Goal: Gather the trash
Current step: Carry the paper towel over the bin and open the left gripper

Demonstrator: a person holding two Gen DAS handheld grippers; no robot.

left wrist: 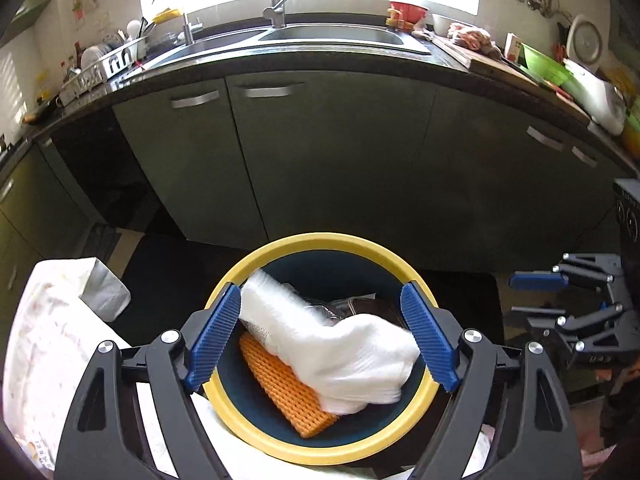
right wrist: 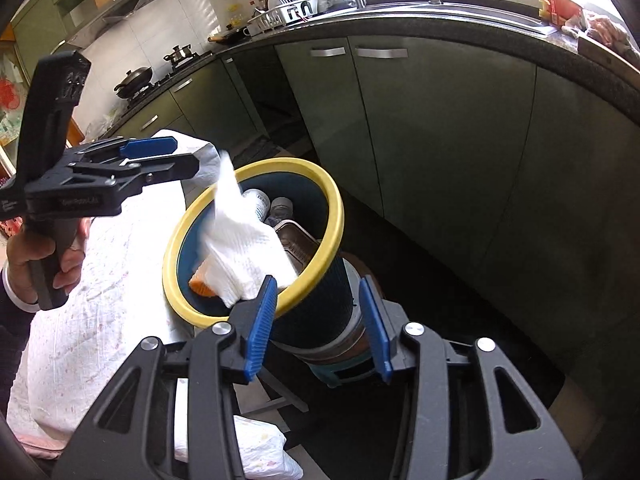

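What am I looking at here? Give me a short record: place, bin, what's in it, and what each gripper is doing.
place: kitchen, in front of the sink cabinets
bin: dark bin with a yellow rim, beside a cloth-covered table
in the bin: orange mesh pad, bottles, metal tray
white paper towel: blurred, at the bin's mouth, touching neither blue pad
left gripper: open, over the bin
right gripper: open, holding nothing, bin seen between its fingers

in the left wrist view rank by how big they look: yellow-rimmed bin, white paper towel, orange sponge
1. yellow-rimmed bin
2. white paper towel, though it floats nearer the camera, which inflates it
3. orange sponge, partly covered by the towel
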